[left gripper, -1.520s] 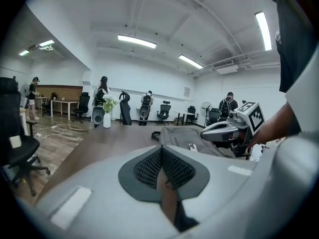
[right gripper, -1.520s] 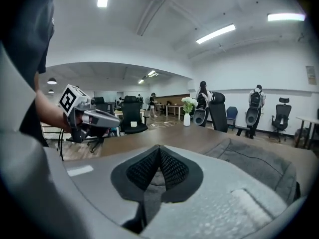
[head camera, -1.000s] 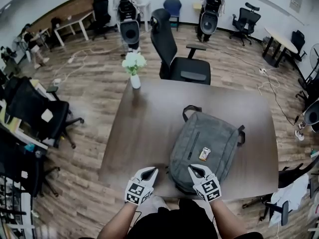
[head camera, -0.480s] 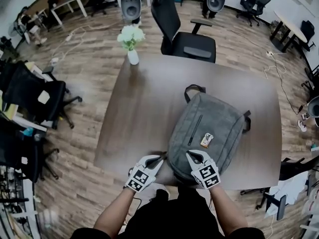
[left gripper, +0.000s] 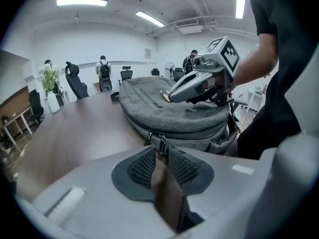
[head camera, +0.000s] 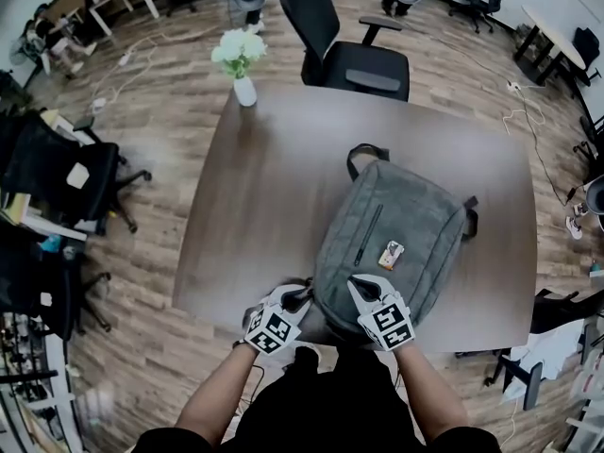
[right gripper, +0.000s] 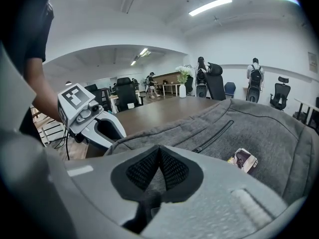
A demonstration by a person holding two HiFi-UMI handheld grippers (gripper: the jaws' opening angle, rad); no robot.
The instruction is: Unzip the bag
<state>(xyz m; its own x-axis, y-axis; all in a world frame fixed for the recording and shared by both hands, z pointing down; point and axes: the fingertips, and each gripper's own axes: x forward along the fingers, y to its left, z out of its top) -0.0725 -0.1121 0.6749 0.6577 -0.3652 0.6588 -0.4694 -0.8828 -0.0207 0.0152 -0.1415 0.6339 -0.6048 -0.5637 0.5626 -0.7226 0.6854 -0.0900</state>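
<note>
A grey backpack (head camera: 406,225) lies flat on the brown table (head camera: 274,187), its near end at the table's front edge. A small printed tag (head camera: 391,254) rests on top of it. My left gripper (head camera: 304,295) points at the bag's near left side. In the left gripper view its jaws (left gripper: 159,151) stand a narrow gap apart, with two zipper pulls (left gripper: 160,142) right at the tips. My right gripper (head camera: 351,284) is shut, its tips (right gripper: 159,148) over the bag's grey top (right gripper: 259,128), with nothing seen between them.
A vase of white flowers (head camera: 238,59) stands at the table's far left corner. A black office chair (head camera: 340,45) is behind the table. More chairs (head camera: 57,177) crowd the left side. The table's front edge runs just under both grippers.
Both grippers have moved forward onto the bag's near end. The left one has closed in on the bag's side zipper; the right one now reaches over the bag's top.
</note>
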